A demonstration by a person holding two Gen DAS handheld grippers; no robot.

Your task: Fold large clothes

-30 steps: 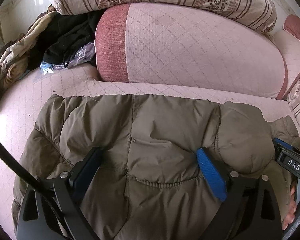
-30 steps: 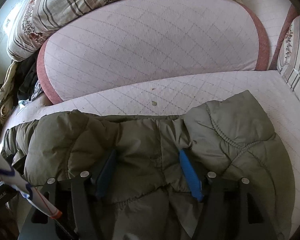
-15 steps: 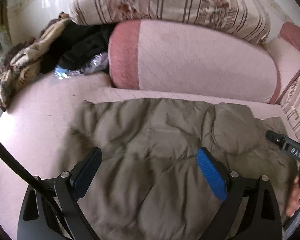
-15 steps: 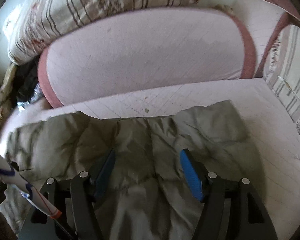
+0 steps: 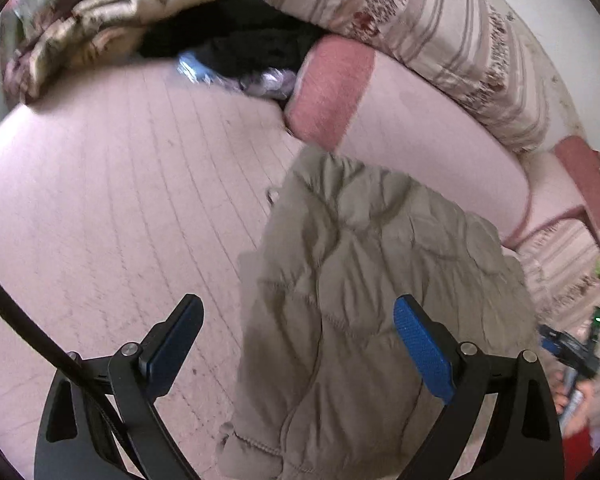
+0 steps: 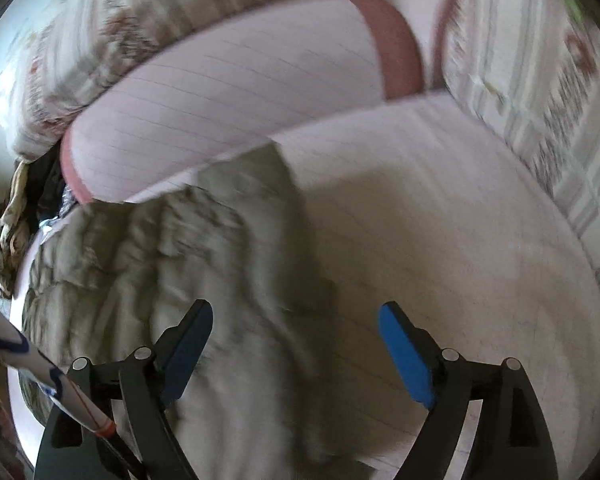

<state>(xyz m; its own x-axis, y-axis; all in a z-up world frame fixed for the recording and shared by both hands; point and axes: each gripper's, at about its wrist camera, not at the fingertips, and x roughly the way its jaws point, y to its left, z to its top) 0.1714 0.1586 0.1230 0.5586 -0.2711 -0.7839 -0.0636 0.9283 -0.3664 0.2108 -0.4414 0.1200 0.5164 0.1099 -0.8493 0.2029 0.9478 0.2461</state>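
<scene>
Now both hand-held grippers have left the jacket, jaws wide, the right's still opening.

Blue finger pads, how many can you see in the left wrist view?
2, both on the left gripper: one pad over the olive puffer jacket, the other pad over the bare pink sofa seat. The jacket is not gripped.

The left gripper points steeply down, its blue-padded fingers spread wide and pressing on nothing. The right gripper also tilts down, its fingers opening, nothing clamped between them.
</scene>
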